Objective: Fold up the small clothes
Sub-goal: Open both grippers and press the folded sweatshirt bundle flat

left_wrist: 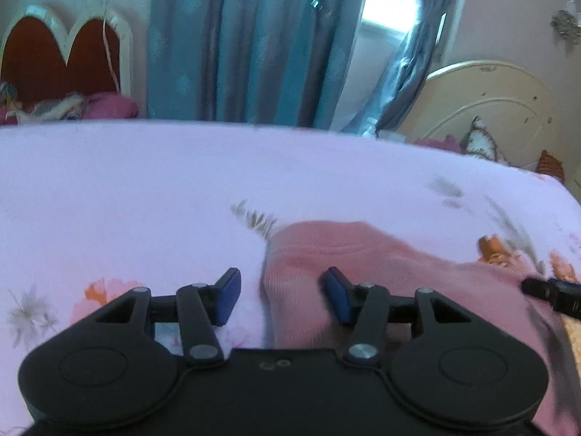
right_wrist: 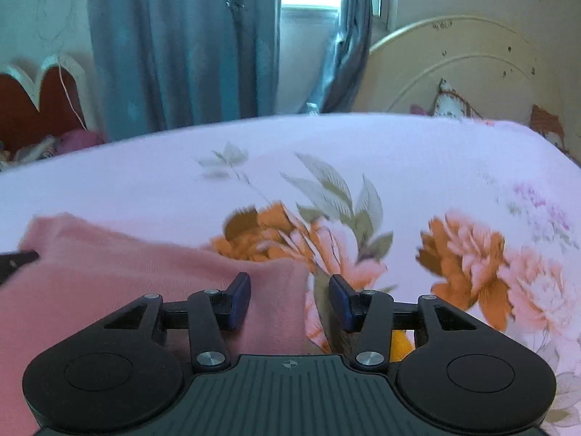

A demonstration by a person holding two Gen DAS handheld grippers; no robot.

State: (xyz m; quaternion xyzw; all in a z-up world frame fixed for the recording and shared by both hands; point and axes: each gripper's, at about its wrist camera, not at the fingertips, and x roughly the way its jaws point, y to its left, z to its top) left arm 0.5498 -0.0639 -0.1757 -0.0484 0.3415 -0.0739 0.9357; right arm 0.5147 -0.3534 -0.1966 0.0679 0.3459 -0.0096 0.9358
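A pink ribbed knit garment lies on a pale lilac floral bedsheet. My left gripper is open just above the sheet. The garment's left edge lies between its blue pads, which do not press on it. In the right wrist view the same garment fills the lower left. My right gripper is open over the garment's right edge, where cloth meets the sheet. Each view catches a black tip of the other gripper: the right one and the left one.
Blue curtains and a bright window stand beyond the bed's far edge. A cream headboard with a patterned pillow is at the right. A red-and-white headboard with bedding is at the far left.
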